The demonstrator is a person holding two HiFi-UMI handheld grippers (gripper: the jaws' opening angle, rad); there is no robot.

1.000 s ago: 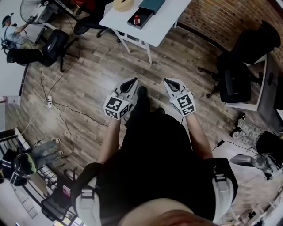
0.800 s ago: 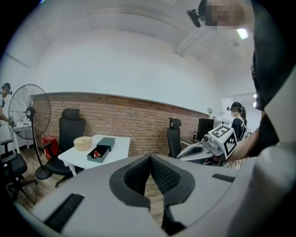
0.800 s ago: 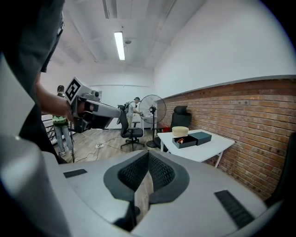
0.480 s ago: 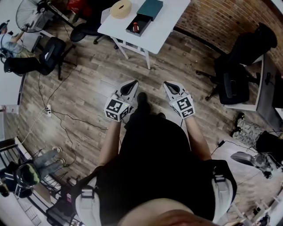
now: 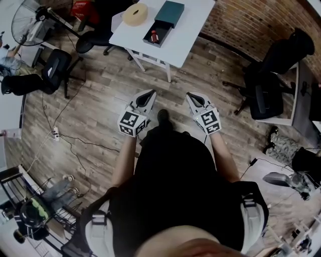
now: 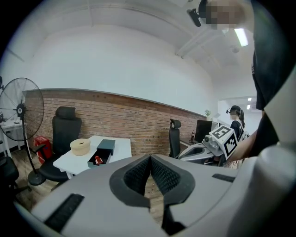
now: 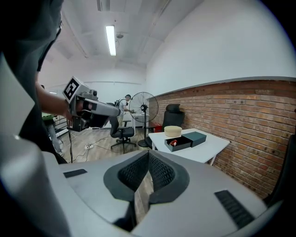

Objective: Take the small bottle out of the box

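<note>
The dark open box [image 5: 156, 36] sits on a white table [image 5: 185, 35] at the far end of the head view, with the small red bottle [image 5: 153, 36] lying inside it. Its teal lid [image 5: 169, 12] lies just behind. Both grippers are held in front of the person's body over the wooden floor, well short of the table. My left gripper [image 5: 148, 94] is shut and empty, and so is my right gripper [image 5: 192, 95]. The box [image 6: 99, 159] and bottle [image 6: 97, 160] show far off in the left gripper view. In the right gripper view the bottle [image 7: 173, 143] also lies in the box [image 7: 180, 142].
A tan round roll [image 5: 135, 14] stands on the table beside the box. Black office chairs [image 5: 56, 68] and a fan [image 5: 27, 20] stand at the left, with a cable and power strip [image 5: 55, 133] on the floor. A brick wall [image 5: 261, 22], another chair [image 5: 266, 95] and a desk lie to the right.
The table with the box has come lower and nearer in the head view as the person walks toward it. Both grippers keep the same stance, shut and empty.
</note>
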